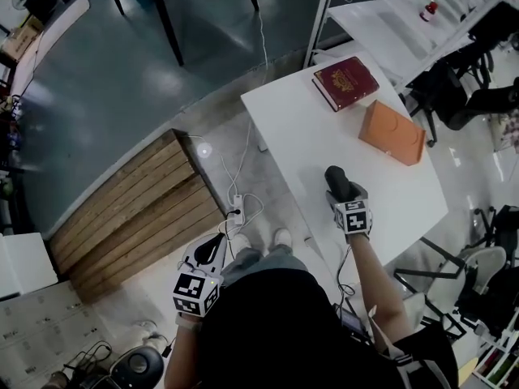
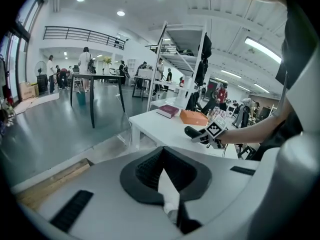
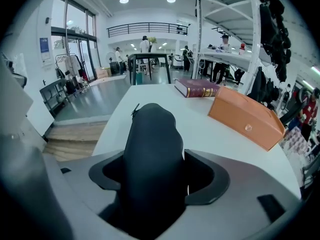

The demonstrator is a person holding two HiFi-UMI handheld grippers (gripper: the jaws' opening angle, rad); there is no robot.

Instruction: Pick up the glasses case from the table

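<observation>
While my right gripper (image 3: 157, 166) stands spread wide, the black glasses case (image 3: 150, 134) lies between its pads unclamped, on the white table (image 3: 200, 129). My left gripper (image 2: 162, 153) is well apart from the case, tips together and empty. Beyond the case are an orange box (image 3: 247, 116), a red book (image 3: 196, 88) and grey floor (image 1: 122, 79).

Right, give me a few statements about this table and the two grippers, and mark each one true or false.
1. The black glasses case is between the right gripper's jaws. True.
2. The red book lies closed on the white table. True.
3. The orange box sits on top of the book. False: it lies beside the book, apart from it.
4. The left gripper hangs over the table. False: it is off the table, over the floor at the person's side.
</observation>
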